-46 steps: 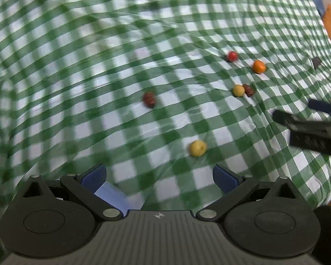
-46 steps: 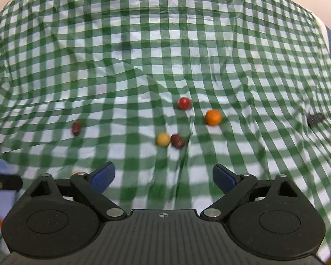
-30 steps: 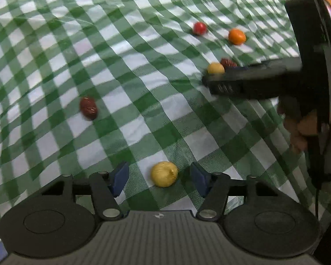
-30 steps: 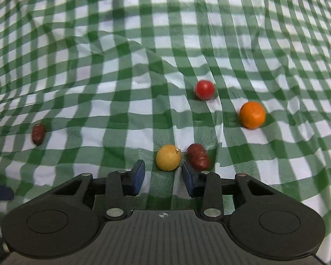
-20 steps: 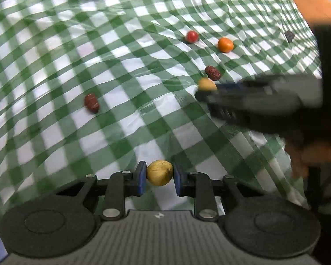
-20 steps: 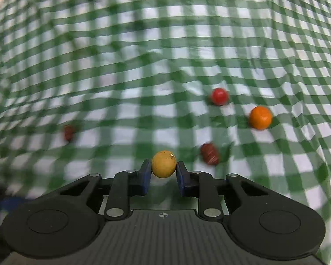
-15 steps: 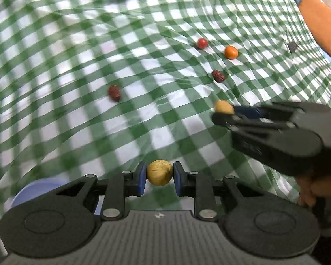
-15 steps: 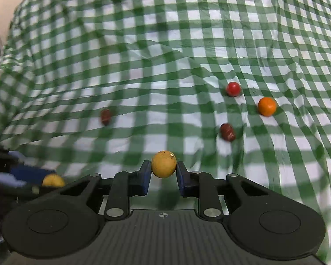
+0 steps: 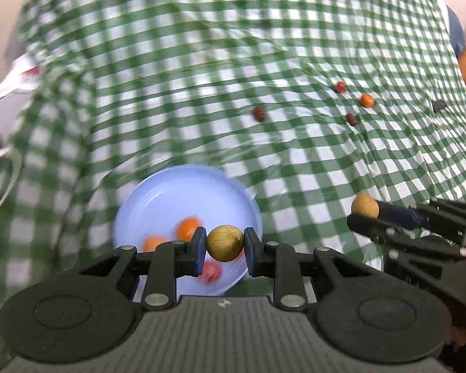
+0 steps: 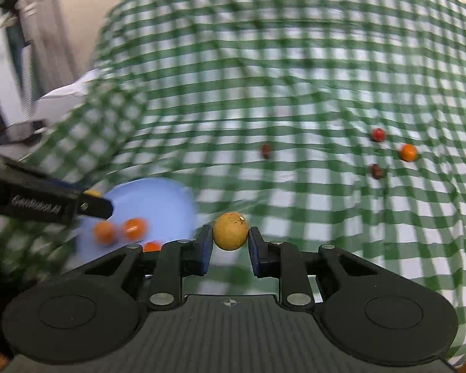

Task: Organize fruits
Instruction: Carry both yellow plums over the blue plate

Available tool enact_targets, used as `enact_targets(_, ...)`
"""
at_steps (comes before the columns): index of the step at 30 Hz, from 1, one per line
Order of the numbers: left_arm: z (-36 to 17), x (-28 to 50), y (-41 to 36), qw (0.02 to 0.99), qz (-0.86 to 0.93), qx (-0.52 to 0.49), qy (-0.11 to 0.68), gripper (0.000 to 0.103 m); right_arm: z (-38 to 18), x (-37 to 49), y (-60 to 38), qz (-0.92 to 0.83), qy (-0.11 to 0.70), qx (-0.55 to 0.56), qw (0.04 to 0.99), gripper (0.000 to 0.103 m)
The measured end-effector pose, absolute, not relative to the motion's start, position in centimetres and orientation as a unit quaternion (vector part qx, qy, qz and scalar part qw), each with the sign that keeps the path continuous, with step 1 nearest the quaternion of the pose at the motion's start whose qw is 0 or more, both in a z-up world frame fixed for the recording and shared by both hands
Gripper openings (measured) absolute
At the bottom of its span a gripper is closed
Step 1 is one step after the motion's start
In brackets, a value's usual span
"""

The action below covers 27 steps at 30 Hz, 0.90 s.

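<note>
My left gripper (image 9: pixel 225 244) is shut on a dull yellow fruit (image 9: pixel 224 243) and hovers over the near rim of a light blue plate (image 9: pixel 158 199) that holds a few orange and red fruits. My right gripper (image 10: pixel 230 233) is shut on a second yellow fruit (image 10: pixel 230 230), just right of the same blue plate (image 10: pixel 158 199). In the left wrist view the right gripper (image 9: pixel 365 213) comes in from the right with its yellow fruit (image 9: pixel 364 205). Left on the green checked cloth are a red fruit (image 9: pixel 340 86), an orange fruit (image 9: pixel 366 100) and two dark red ones (image 9: pixel 352 119), (image 9: pixel 259 113).
The green and white checked cloth (image 9: pixel 233 62) is wrinkled and drapes over the table's far and left edges. A small dark object (image 9: pixel 439 105) lies at the far right. White items (image 10: pixel 62 93) sit beyond the cloth's left edge.
Both grippers closed on a yellow fruit each, lifted them off the cloth and swung left. The blue plate has come into view beneath them.
</note>
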State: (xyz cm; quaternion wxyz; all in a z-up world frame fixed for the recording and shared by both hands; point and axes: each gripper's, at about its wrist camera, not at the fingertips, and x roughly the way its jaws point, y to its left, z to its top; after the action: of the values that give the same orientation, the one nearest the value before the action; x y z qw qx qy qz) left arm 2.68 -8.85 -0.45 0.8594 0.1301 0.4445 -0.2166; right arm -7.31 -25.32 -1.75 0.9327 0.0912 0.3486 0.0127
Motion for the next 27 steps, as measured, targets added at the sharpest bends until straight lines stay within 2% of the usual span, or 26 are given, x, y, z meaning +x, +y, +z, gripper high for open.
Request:
enact_targets(12, 0.4, -2.8, 0.2, 0.876, -0.179, 0.077, 0.442, 0.028, 1.0, -11.0, -16.2, 0.079, 0.345, 0.035, 0.934, 0.026)
enact_targets(27, 0.8, -3.2, 2.0, 0.884, -0.183, 0.047, 0.427, 0.028, 1.6, -11.8, -14.6, 0.086, 0.346, 0.011, 0.934, 0.026)
